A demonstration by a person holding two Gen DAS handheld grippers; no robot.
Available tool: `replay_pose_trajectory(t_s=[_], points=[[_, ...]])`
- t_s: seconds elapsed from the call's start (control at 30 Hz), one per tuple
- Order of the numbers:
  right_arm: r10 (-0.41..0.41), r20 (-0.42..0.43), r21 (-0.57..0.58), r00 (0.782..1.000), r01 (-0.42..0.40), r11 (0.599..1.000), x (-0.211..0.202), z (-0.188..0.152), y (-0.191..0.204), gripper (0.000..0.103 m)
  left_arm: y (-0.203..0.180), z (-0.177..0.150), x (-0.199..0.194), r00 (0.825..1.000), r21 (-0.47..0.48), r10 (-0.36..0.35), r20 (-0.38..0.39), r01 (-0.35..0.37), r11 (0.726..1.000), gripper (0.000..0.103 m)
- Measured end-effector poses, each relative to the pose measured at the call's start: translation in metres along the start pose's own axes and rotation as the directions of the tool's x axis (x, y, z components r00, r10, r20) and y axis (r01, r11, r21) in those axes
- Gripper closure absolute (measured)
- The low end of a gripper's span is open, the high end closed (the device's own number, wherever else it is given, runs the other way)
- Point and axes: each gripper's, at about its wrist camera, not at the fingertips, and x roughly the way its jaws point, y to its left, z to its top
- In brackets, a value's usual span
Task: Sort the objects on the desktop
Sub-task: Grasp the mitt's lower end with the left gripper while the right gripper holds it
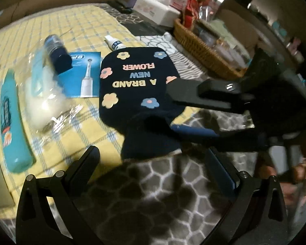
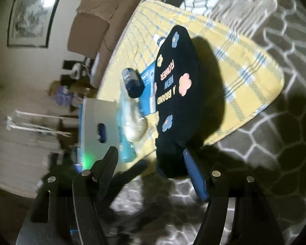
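Pouch (image 1: 136, 85), soft, probably light, lies between our right hand-held gripper (image 2: 151, 167) fingers, parted, unpinched; left hand-held gripper (image 1: 153, 163) open, empty; we'd pinch its near end.

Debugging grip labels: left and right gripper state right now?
Left gripper: open, holding nothing.
Right gripper: open; black pouch lies at its fingertips, not pinched.
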Motion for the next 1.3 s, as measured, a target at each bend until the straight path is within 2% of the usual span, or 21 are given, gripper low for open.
replay_pose_trajectory(t_s=[0.07, 0.1, 0.13, 0.17, 0.2, 0.3, 0.33, 0.4, 0.53, 0.6, 0.67, 0.73, 0.77, 0.9, 0.93, 0.97, 1.0, 1.17, 1.3], points=[[0.068, -0.023, 0.050, 0.997, -0.067, 0.997, 0.001, 0.002, -0.008, 0.033, 0.000, 0.002, 0.007, 0.999, -0.006, 0.032, 0.001, -0.032, 0.999, 0.000], [0.112, -0.032, 0.080, 0.993, -0.109, 0.991, 0.002, 0.003, -0.013, 0.032, 0.002, 0.003, 0.009, 1.000, -0.021, 0.019, 0.003, -0.019, 1.000, 0.000], [0.122, -0.027, 0.086, 0.992, -0.119, 0.989, 0.000, 0.005, -0.015, 0.032, 0.005, 0.003, 0.010, 1.000, -0.041, 0.003, 0.008, -0.002, 0.999, 0.000], [0.132, -0.024, 0.089, 0.991, -0.129, 0.988, -0.003, 0.006, -0.016, 0.032, 0.006, 0.004, 0.012, 1.000, -0.053, 0.004, 0.010, -0.003, 0.999, 0.007], [0.131, -0.018, 0.088, 0.991, -0.129, 0.988, -0.005, 0.009, -0.015, 0.033, 0.009, 0.004, 0.015, 0.999, -0.060, 0.037, 0.003, -0.037, 0.998, 0.017], [-0.011, 0.084, 0.015, 0.996, 0.009, 1.000, -0.025, 0.021, -0.004, 0.033, 0.010, 0.002, 0.014, 0.999, -0.043, 0.036, 0.012, -0.035, 0.998, 0.026], [-0.088, 0.135, -0.027, 0.987, 0.093, 0.995, -0.033, 0.025, 0.003, 0.033, 0.010, 0.002, 0.013, 0.999, -0.036, 0.031, 0.012, -0.030, 0.999, 0.028], [-0.164, 0.179, -0.072, 0.970, 0.179, 0.981, -0.040, 0.029, 0.008, 0.033, 0.011, 0.002, 0.012, 1.000, -0.045, 0.024, 0.012, -0.023, 0.999, 0.029], [-0.238, 0.179, -0.069, 0.955, 0.253, 0.965, -0.022, 0.040, -0.001, 0.035, 0.012, -0.002, 0.010, 1.000, -0.047, 0.009, 0.023, -0.008, 0.999, 0.029], [-0.240, 0.159, -0.061, 0.958, 0.252, 0.966, -0.012, 0.045, -0.010, 0.050, 0.013, -0.003, 0.010, 0.999, -0.043, 0.000, 0.032, 0.001, 0.999, 0.029], [-0.205, 0.155, -0.047, 0.966, 0.214, 0.976, -0.011, 0.045, -0.020, 0.057, 0.013, -0.003, 0.009, 0.999, -0.041, -0.010, 0.035, 0.012, 0.999, 0.029], [-0.163, 0.140, -0.033, 0.977, 0.169, 0.985, -0.012, 0.048, -0.026, 0.058, 0.014, -0.003, 0.008, 0.999, -0.039, -0.025, 0.034, 0.026, 0.999, 0.029], [-0.151, 0.136, -0.033, 0.979, 0.157, 0.987, -0.013, 0.048, -0.027, 0.058, 0.014, -0.003, 0.008, 0.999, -0.037, -0.028, 0.031, 0.030, 0.999, 0.027], [-0.094, 0.136, 0.009, 0.986, 0.093, 0.996, -0.015, 0.050, -0.035, 0.059, -0.001, -0.005, 0.012, 0.999, 0.027, 0.030, 0.022, -0.031, 0.999, 0.023], [-0.097, 0.140, 0.013, 0.985, 0.096, 0.995, -0.016, 0.050, -0.035, 0.063, -0.007, -0.006, 0.014, 0.998, 0.061, 0.063, 0.019, -0.064, 0.996, 0.028], [-0.107, 0.142, 0.008, 0.984, 0.107, 0.994, -0.016, 0.049, -0.034, 0.076, -0.012, -0.007, 0.015, 0.997, 0.084, 0.078, 0.016, -0.079, 0.993, 0.043], [-0.113, 0.144, -0.001, 0.983, 0.114, 0.993, -0.017, 0.048, -0.032, 0.083, -0.015, -0.007, 0.015, 0.998, 0.102, 0.068, 0.012, -0.069, 0.992, 0.046], [-0.132, 0.157, -0.041, 0.979, 0.140, 0.989, -0.023, 0.045, -0.015, 0.085, -0.018, -0.005, 0.008, 0.999, 0.104, 0.051, 0.000, -0.050, 0.993, 0.049], [-0.099, 0.173, -0.097, 0.980, 0.117, 0.988, -0.029, 0.038, 0.011, 0.087, -0.018, -0.003, -0.023, 0.999, 0.089, 0.003, 0.042, -0.007, 0.996, 0.053]])
